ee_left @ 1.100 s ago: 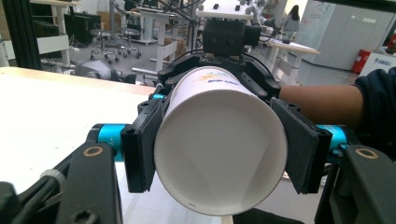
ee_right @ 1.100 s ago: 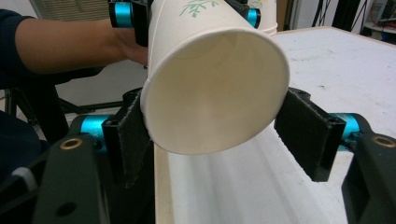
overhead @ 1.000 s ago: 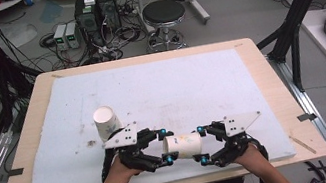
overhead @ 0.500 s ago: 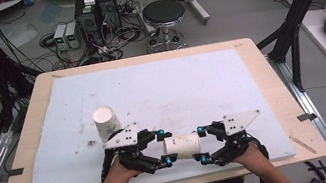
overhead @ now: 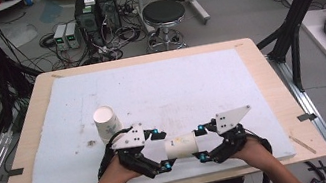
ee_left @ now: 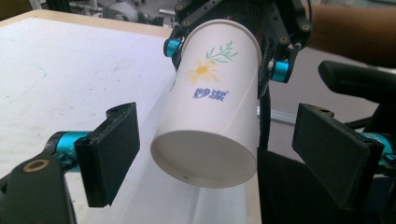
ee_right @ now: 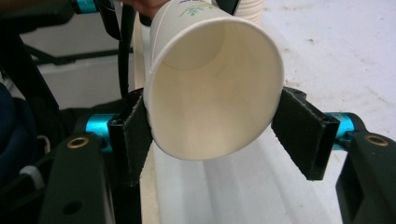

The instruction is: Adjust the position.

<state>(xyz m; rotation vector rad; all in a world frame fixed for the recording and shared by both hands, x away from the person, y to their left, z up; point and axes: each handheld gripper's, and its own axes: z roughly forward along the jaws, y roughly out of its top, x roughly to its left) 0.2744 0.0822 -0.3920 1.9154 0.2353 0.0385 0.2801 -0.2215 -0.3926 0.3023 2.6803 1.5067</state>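
An upright paper cup (overhead: 107,122) stands on the foam-covered surface (overhead: 200,85), just beyond my left tongs (overhead: 161,150). These tongs are spread, flanking the base of the lying cup (overhead: 181,146). That cup, smooth white paper with a daisy print, runs lengthwise between both hands. My right tongs (overhead: 199,142) pinch its rim.
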